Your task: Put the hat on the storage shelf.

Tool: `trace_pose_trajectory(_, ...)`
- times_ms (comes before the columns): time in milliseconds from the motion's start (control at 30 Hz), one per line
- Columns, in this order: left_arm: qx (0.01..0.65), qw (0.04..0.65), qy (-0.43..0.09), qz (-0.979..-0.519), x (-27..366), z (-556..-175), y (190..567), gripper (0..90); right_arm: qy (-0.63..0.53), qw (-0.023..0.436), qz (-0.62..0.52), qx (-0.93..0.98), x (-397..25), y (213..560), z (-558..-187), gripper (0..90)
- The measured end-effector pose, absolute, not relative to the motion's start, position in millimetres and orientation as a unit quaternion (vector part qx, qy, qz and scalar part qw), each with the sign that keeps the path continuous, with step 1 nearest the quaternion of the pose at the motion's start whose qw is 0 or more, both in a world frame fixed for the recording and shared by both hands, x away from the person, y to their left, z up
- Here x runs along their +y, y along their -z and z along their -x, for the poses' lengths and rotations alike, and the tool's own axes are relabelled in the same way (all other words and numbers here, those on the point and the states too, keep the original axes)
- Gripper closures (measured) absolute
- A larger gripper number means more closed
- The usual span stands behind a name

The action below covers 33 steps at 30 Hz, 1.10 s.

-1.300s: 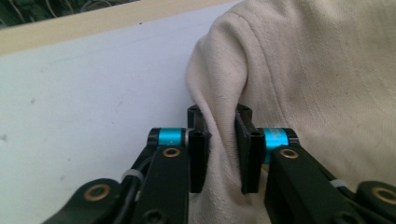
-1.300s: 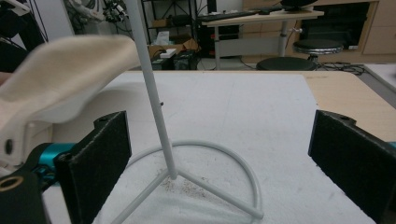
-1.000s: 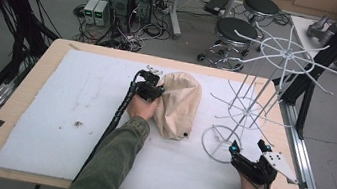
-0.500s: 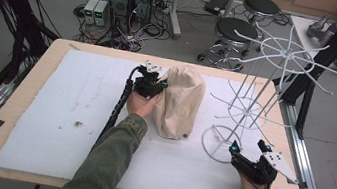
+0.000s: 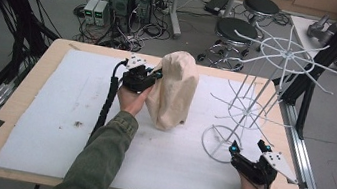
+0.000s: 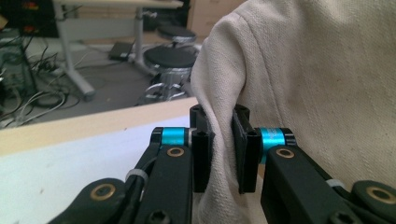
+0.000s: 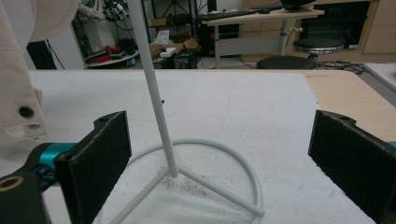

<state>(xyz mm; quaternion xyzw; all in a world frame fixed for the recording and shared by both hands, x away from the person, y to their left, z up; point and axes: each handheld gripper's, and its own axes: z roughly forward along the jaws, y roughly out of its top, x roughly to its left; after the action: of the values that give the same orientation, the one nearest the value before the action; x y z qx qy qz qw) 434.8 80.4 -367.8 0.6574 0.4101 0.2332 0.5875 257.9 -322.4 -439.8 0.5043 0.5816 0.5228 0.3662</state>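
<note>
The cream canvas cloth bag [image 5: 173, 91] stands lifted into a tall hump near the middle of the white-covered tabletop [image 5: 44, 101], its lower end resting on the surface or just above it; we cannot tell which. Our left gripper [image 5: 155, 75] is clenched on a fold of its fabric at the bag's 9 o'clock side; in the left gripper view the pads [image 6: 202, 154] pinch the cloth tight between them.

The white wire hanging rack [image 5: 264, 86] stands at 3 o'clock from the bag, apart from it. Our right gripper [image 5: 247, 151] sits at the rack's ring base [image 7: 201, 182], at about 5 o'clock of it, jaws spread wide and grasping nothing, with the upright pole [image 7: 154, 88] rising between them farther off.

We judge the work to be at its early half: the bag is gripped and raised, but not yet carried over to the rack, and none of the rack's prongs bears it. What is left is bringing the bag across, catching it on a prong and letting go, perhaps with the right gripper steadying the base.
</note>
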Motion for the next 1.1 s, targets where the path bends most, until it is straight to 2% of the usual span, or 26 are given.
trace_pose_trajectory(1100, 0.285, 0.726, -0.239, -0.578, 97.9, -390.4, 281.7, 79.9, -0.522, 0.366, -0.503, 0.584, -322.1, 439.7, -257.5, 4.9)
